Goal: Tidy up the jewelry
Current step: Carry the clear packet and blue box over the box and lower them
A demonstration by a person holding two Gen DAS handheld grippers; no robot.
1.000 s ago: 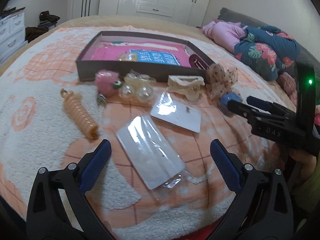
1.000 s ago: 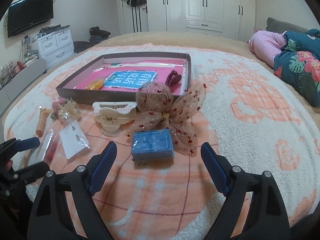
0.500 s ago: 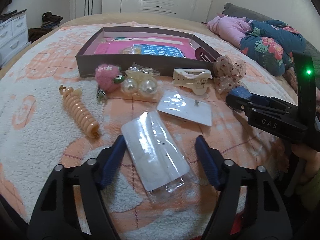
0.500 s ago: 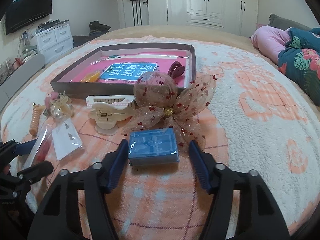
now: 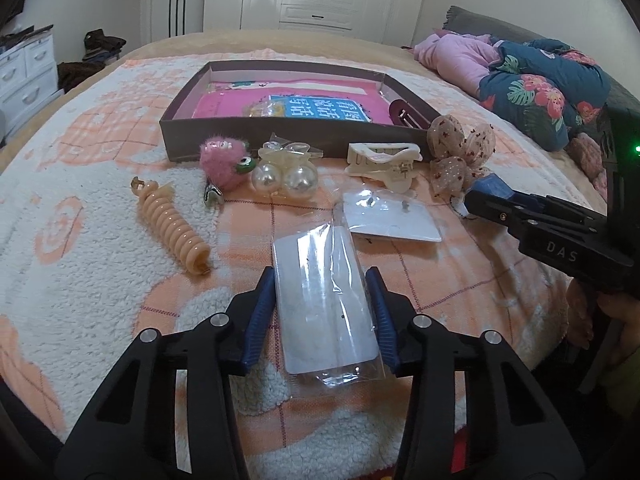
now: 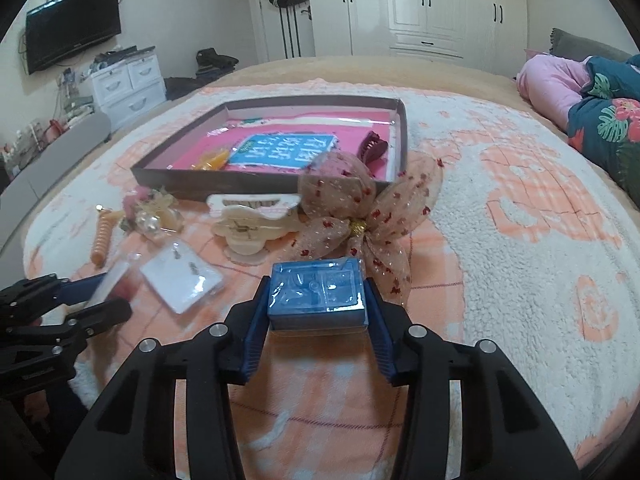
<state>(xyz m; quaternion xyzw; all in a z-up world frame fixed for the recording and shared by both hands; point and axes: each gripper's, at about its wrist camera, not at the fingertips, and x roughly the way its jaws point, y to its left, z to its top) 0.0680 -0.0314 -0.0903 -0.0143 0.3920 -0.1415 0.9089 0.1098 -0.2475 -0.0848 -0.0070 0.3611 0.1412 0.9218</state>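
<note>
On the blanket: one brown tray (image 5: 280, 136), two clear jewelry packets (image 5: 326, 304) (image 5: 390, 216), one blue box (image 6: 318, 294), one cream claw clip (image 5: 382, 160), one spiral clip (image 5: 172, 226), one mesh bow (image 6: 360, 212), two grippers (image 5: 320, 312) (image 6: 316, 312).

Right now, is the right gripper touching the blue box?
Touching. The right wrist view shows the right gripper with both blue pads pressed against the sides of the blue box, no gap on either side.

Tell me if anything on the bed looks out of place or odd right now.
Nothing looks damaged or spilled. Several hair accessories lie loose on the blanket outside the tray: a spiral clip, a cream claw clip and a sheer bow, which leans against the tray's wall.
</note>
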